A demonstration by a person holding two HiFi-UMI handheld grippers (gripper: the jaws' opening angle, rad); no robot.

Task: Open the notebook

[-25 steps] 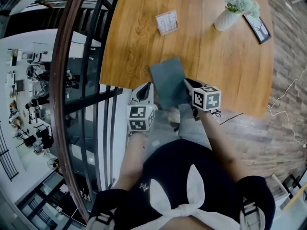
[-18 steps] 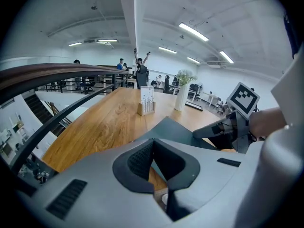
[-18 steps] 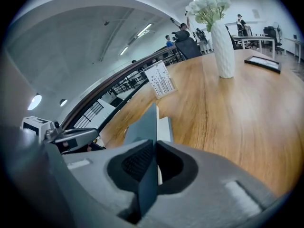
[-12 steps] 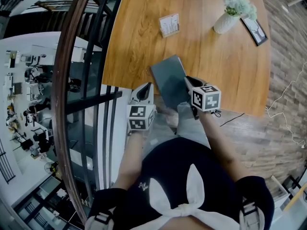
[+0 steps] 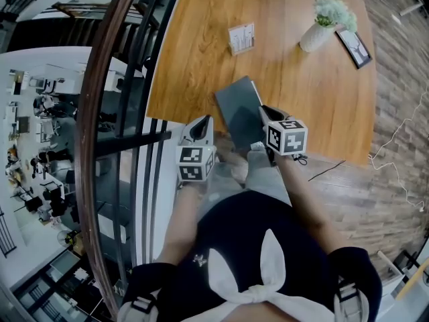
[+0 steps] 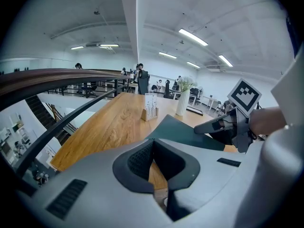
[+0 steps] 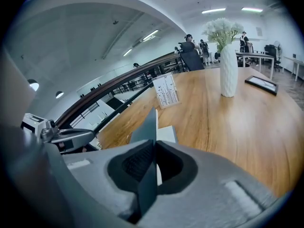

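Note:
A dark grey-green notebook point(image 5: 238, 107) lies at the near edge of the wooden table point(image 5: 201, 52). My right gripper point(image 5: 263, 115) is shut on the right edge of its cover point(image 7: 145, 126), which stands lifted and tilted above the white pages point(image 7: 167, 133). Its jaws have just been closing further, with the cover between them. In the left gripper view the raised cover point(image 6: 183, 133) slopes up to the right gripper point(image 6: 219, 125). My left gripper point(image 5: 203, 122) hovers just left of the notebook, off the table's edge, shut and holding nothing; the right gripper view shows it as the left gripper point(image 7: 71, 137).
A small card stand point(image 5: 241, 39) sits mid-table. A white vase with flowers point(image 5: 316, 33) and a framed picture point(image 5: 353, 44) stand at the far right. A curved wooden railing point(image 5: 107, 106) with dark bars runs along the left. A cable point(image 5: 326, 170) lies on the floor.
The right gripper has risen with the notebook's cover, lifting it further off the pages. The left gripper has edged upward beside the notebook.

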